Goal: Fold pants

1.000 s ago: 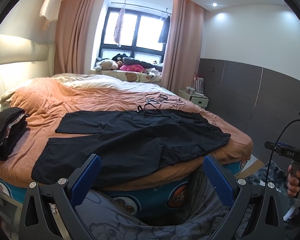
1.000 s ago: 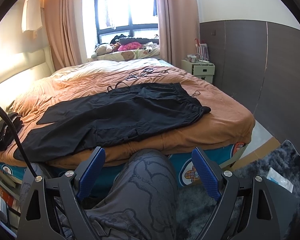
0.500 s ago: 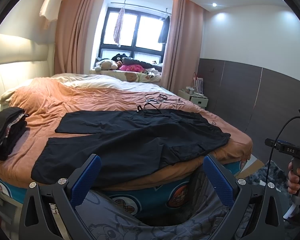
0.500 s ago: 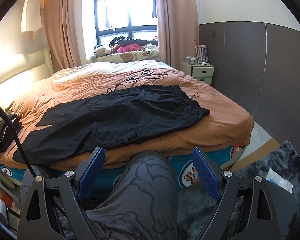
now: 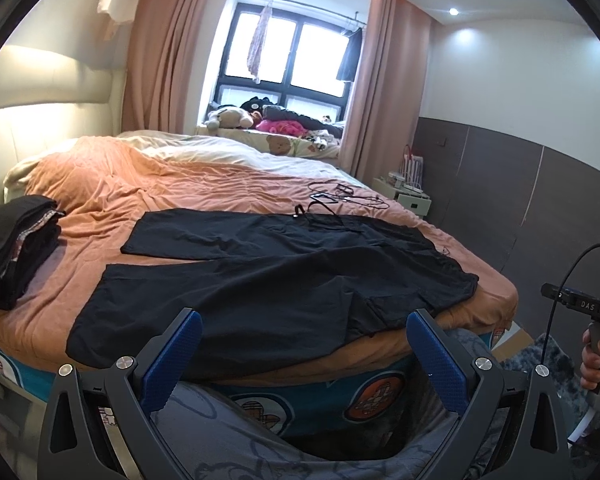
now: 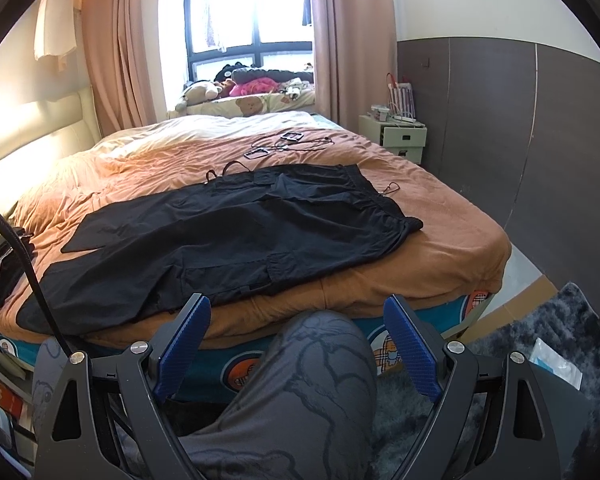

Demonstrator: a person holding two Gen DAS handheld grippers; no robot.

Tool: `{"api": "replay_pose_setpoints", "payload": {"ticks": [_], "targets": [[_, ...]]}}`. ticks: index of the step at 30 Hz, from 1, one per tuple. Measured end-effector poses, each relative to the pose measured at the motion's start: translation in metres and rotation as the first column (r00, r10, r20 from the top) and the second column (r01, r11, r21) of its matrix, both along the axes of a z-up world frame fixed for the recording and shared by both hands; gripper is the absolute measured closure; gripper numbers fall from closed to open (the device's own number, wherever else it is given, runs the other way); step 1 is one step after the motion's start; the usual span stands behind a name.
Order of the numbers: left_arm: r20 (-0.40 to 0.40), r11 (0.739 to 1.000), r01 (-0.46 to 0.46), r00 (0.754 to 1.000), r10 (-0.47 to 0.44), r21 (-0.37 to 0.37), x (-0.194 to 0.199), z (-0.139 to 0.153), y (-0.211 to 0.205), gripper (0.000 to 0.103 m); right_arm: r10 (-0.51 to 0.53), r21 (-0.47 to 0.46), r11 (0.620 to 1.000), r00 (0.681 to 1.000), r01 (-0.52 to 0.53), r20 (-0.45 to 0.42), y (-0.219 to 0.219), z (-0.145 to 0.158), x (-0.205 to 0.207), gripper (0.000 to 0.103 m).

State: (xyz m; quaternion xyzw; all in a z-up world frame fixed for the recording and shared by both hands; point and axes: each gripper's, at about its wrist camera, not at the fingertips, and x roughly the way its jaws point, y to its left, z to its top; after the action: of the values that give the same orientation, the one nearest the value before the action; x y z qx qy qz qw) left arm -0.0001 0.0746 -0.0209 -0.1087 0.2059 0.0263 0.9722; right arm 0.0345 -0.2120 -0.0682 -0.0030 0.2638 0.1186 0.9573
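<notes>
— So, where are the pants (image 5: 268,280) right now?

— Spread flat on the bed (image 5: 112,200), on top of the orange cover. The two legs run toward the headboard side and lie slightly apart at their ends; the waistband sits toward the foot end, close to the corner of the mattress. The near leg's edge lies right along the bed's front edge.

— And the left claw (image 5: 304,356)?

— Its blue pads stand wide apart with nothing between them. It is short of the bed edge, over a knee in grey printed fabric, and touches no cloth.

— Is the right claw (image 6: 296,344) the same?

— Yes, spread wide and empty, also above a grey-clad leg (image 6: 300,392), pointing at the middle of the pants from just off the mattress side. In the left wrist view you can see a hand (image 5: 598,364) at the right border wrapped round that tool's handle, with a black cable looping up from it.

— Anything else on the bed?

— A stack of folded dark clothes (image 5: 12,248) near the headboard end, well apart from the pants. Beyond the waistband lie some thin black cables and small flat devices (image 6: 288,140) on the cover. A loose drawstring pokes out at the far edge of the waistband.

— And around the bed?

— A pale bedside cabinet (image 6: 396,136) by the far corner, stuffed toys (image 6: 204,92) on the window ledge, and a dark shaggy rug (image 6: 540,340) on the floor at the foot end.
</notes>
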Motion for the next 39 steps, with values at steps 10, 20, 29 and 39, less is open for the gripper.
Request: {"api": "replay_pose_setpoints", "payload": {"ticks": [10,20,29,39], "targets": [[-0.04,0.998,-0.055,0.998,0.053,-0.039,0.031,-0.002,0.044,0.0,-0.005,-0.004,1.0,0.998,0.005,-0.061,0.013,0.001,0.048,0.015],[-0.107,0.994,-0.091,0.991,0.084,-0.066,0.077,-0.01,0.088,0.0,-0.005,0.01,1.0,0.992,0.006,-0.124,0.02,-0.005,0.101,0.015],[-0.152,0.987,-0.127,0.982,0.111,-0.096,0.125,-0.014,0.13,0.0,-0.033,0.029,0.999,0.982,0.039,-0.184,0.02,-0.013,0.146,0.015],[-0.199,0.982,-0.159,0.97,0.137,-0.1,0.174,-0.02,0.177,0.002,-0.078,0.045,0.995,0.969,0.09,-0.233,0.019,-0.015,0.184,0.015]]}}
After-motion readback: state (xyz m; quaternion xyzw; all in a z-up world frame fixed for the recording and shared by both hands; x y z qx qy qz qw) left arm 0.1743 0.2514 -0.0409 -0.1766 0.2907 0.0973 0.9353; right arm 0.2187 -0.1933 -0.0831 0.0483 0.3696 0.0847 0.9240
